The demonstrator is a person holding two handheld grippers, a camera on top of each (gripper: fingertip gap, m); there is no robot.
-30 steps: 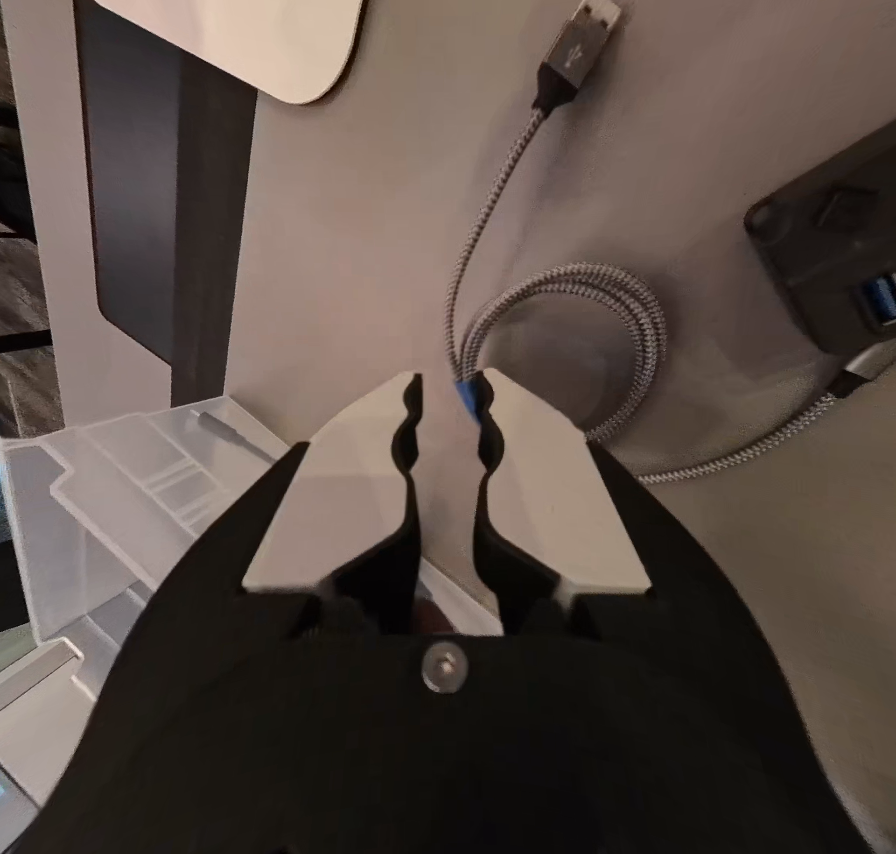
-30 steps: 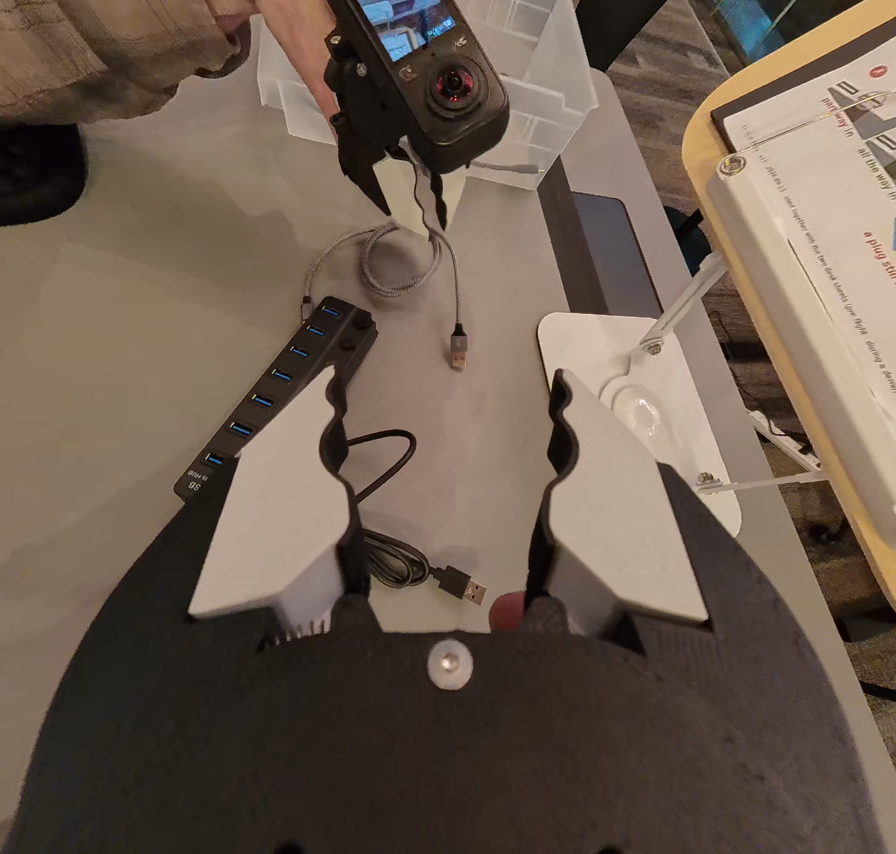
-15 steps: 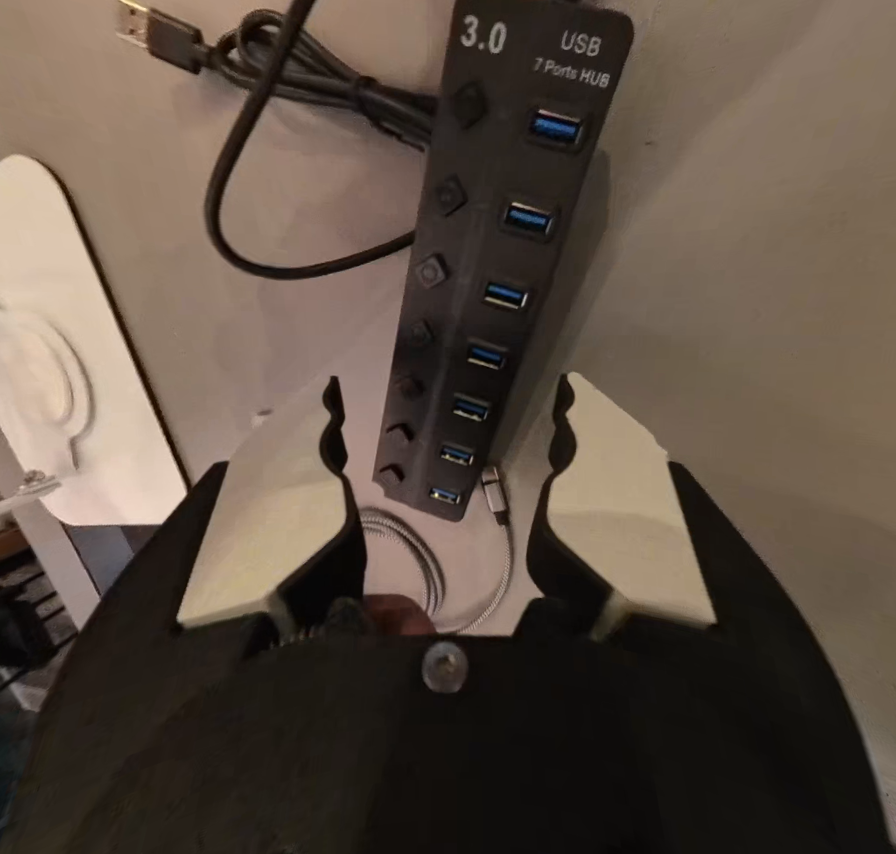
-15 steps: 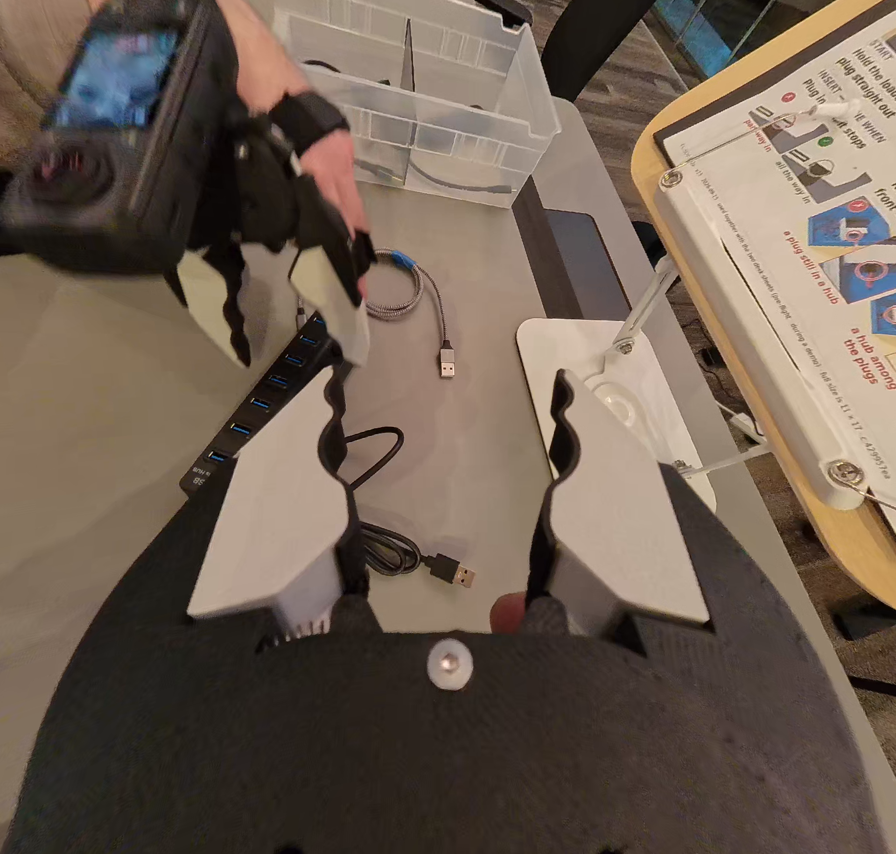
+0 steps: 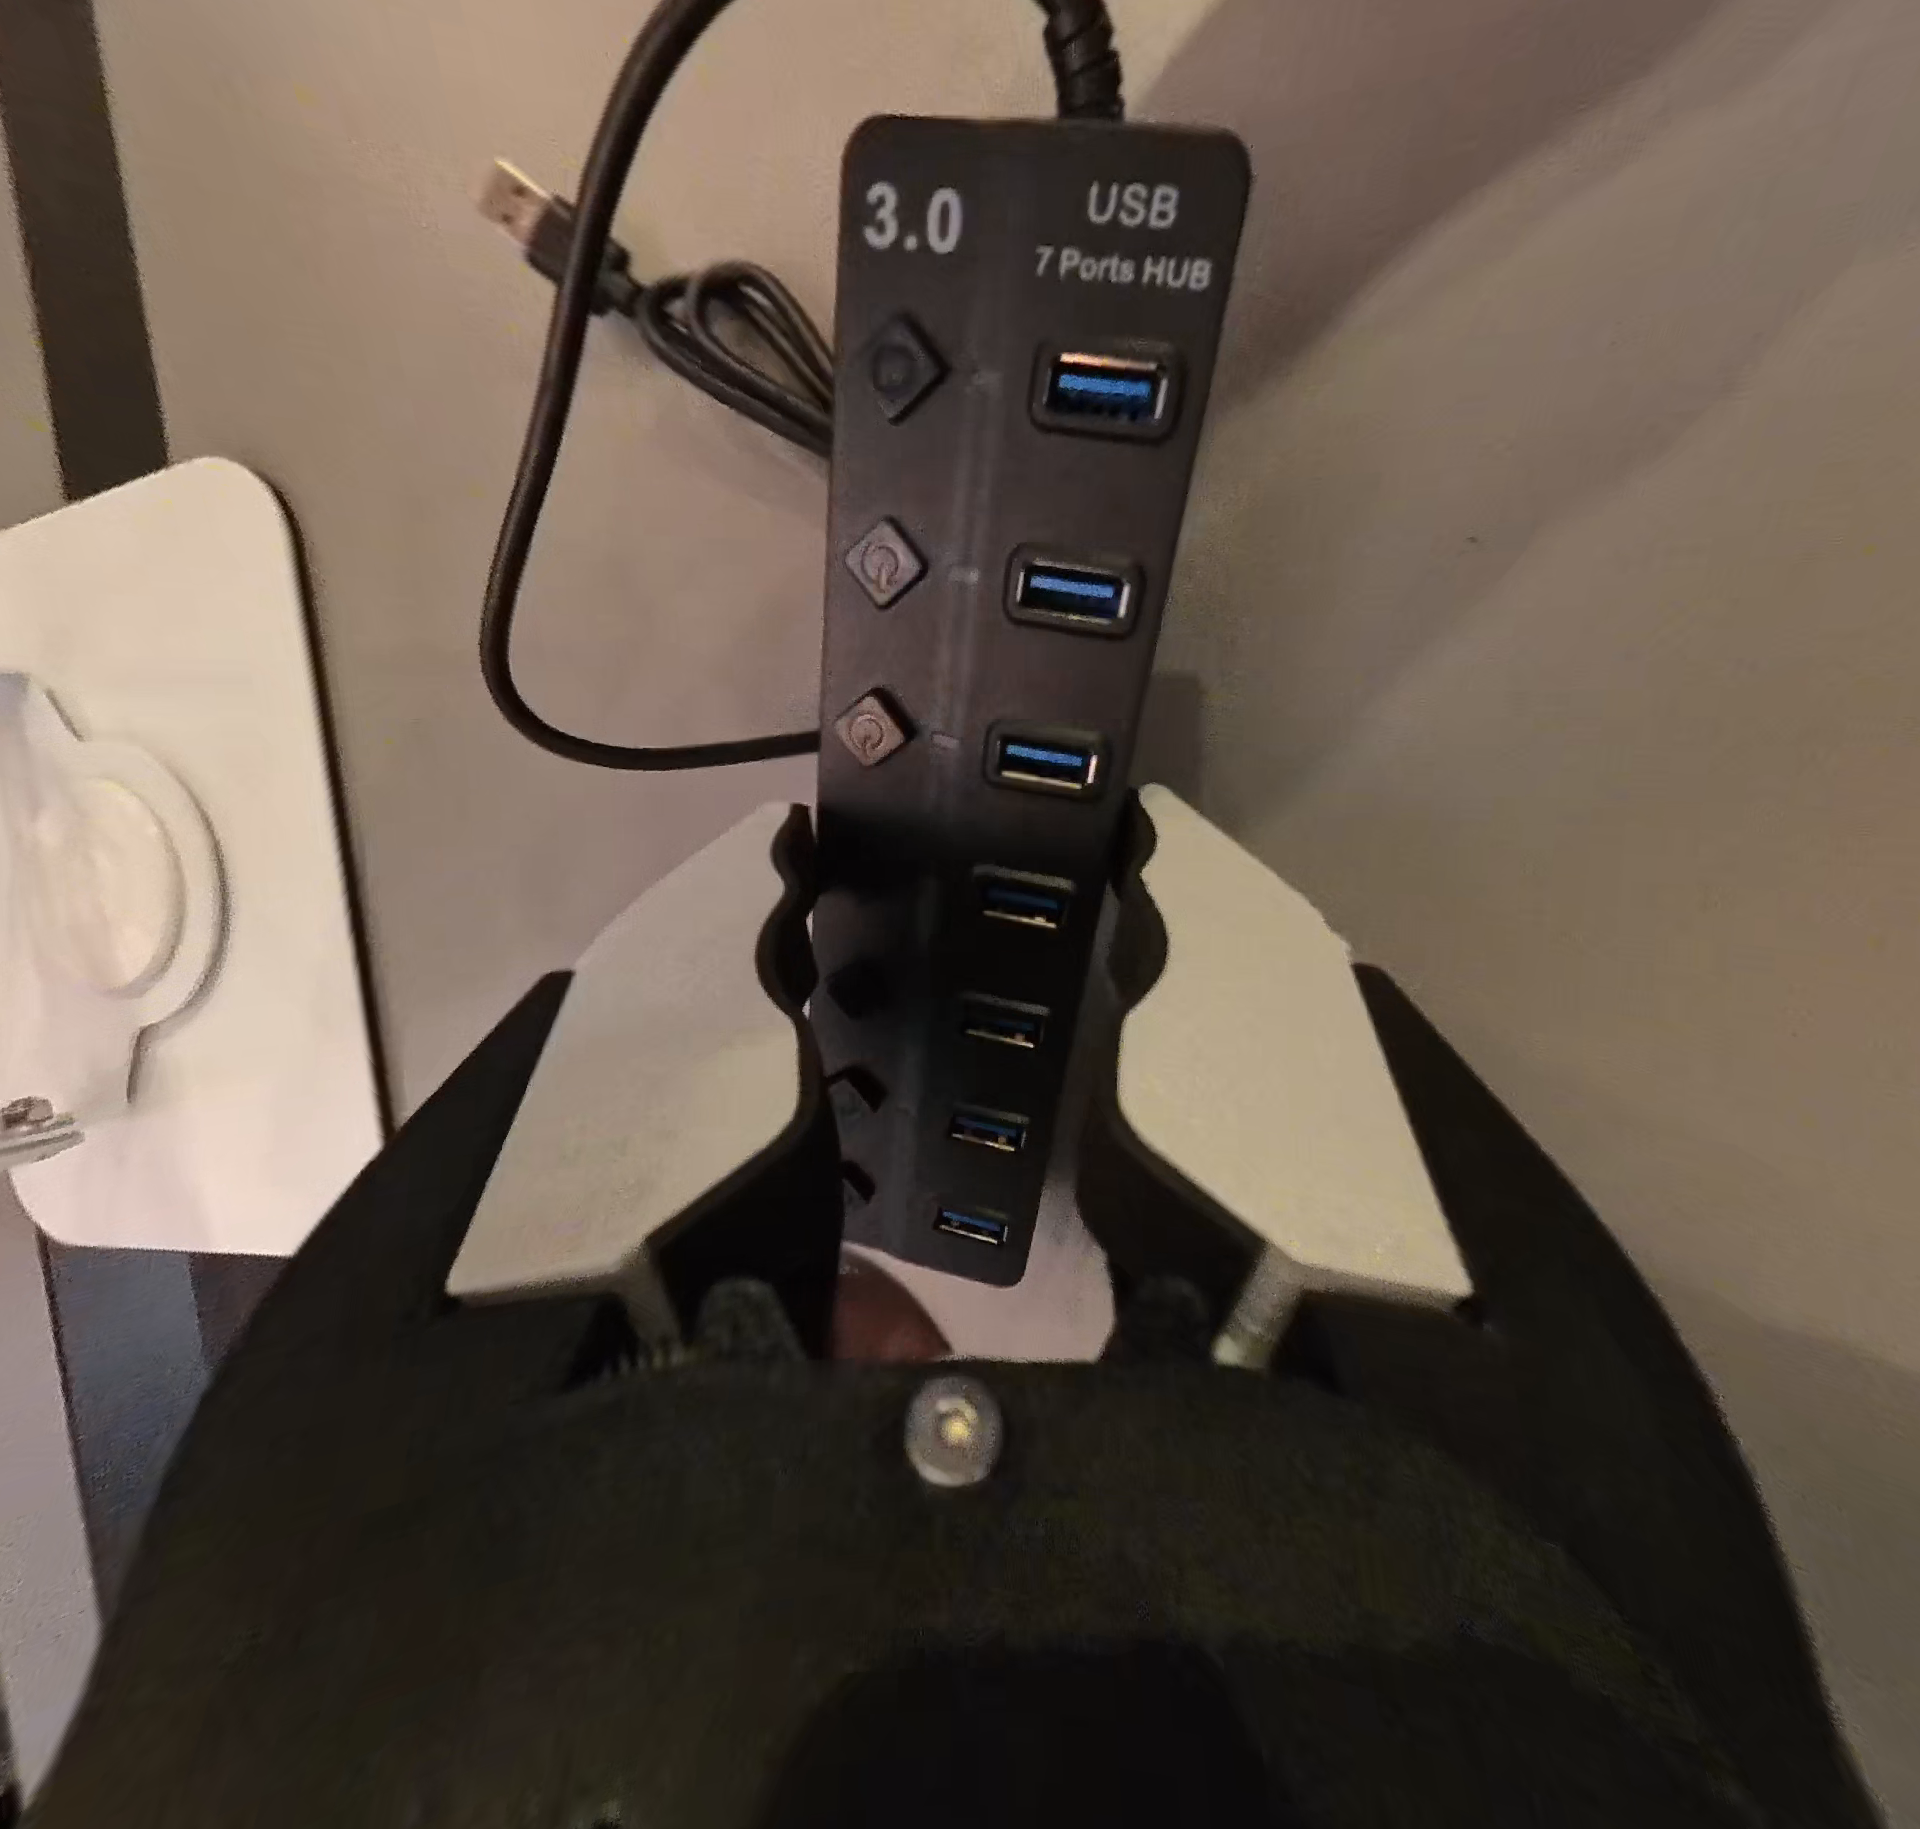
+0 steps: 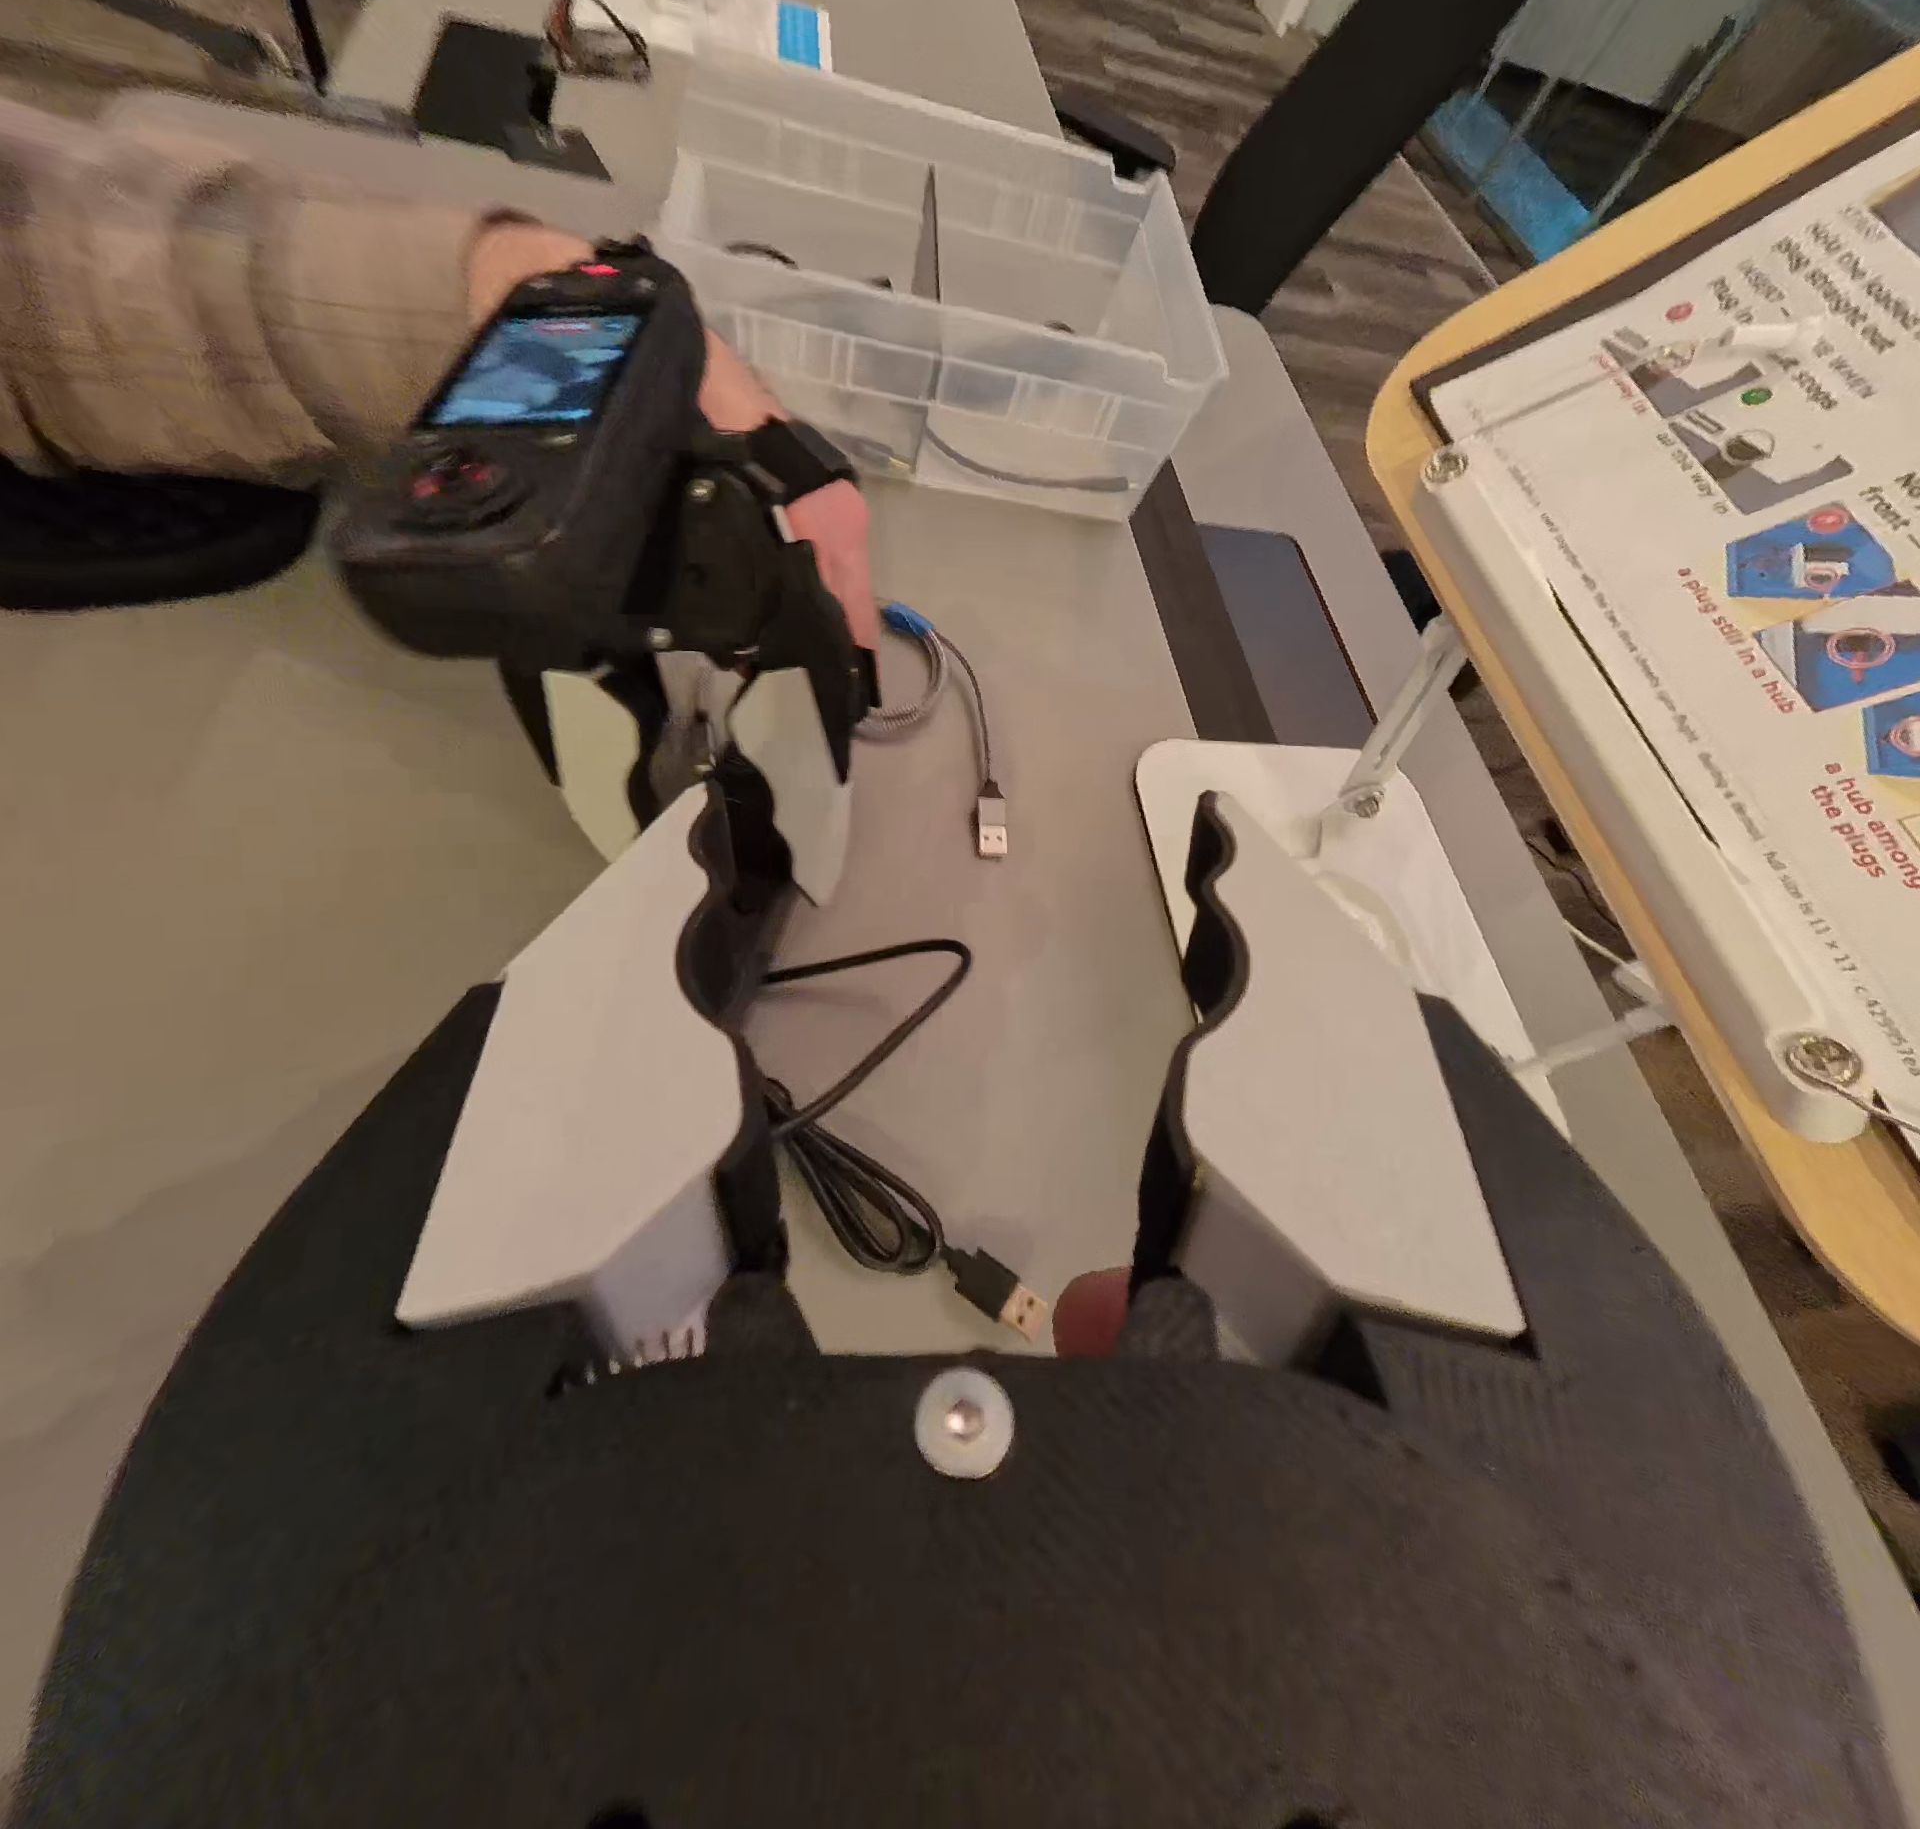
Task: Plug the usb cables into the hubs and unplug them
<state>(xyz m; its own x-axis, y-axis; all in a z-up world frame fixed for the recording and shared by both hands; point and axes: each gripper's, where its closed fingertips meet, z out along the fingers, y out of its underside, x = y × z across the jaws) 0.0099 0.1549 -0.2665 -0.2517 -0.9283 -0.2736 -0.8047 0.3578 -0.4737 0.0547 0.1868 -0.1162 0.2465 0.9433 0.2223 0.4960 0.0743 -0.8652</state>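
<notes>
Now my left gripper (image 5: 964, 834) straddles the black USB hub (image 5: 1023, 574): both fingertips press the hub's long sides just past the third blue port, so the jaws are closed on it. The four nearer ports sit between the fingers; three more ports and the printed end lie beyond the tips. The hub lies flat on the grey table (image 5: 1558, 532), its long axis running away from me.

The hub's own black cable (image 5: 540, 491) leaves the far end, loops to the left and ends in a bundled coil with a bare plug (image 5: 520, 210) resting free on the table. Left of that is a white stand base (image 5: 187, 844).

My right gripper (image 6: 956, 823) hangs above the table with its jaws spread wide, holding nothing. Between its fingers I see the black cable's loop and its plug (image 6: 1003, 1296), unplugged. Ahead lies a braided grey cable (image 6: 951, 678), coiled, its silver plug (image 6: 990, 829) loose on the table just right of the left gripper (image 6: 727, 771). A hand (image 6: 821, 522) holds that gripper. Behind stands a clear plastic bin (image 6: 1039, 325); to the right, an instruction sheet on a board (image 6: 1662, 688).
</notes>
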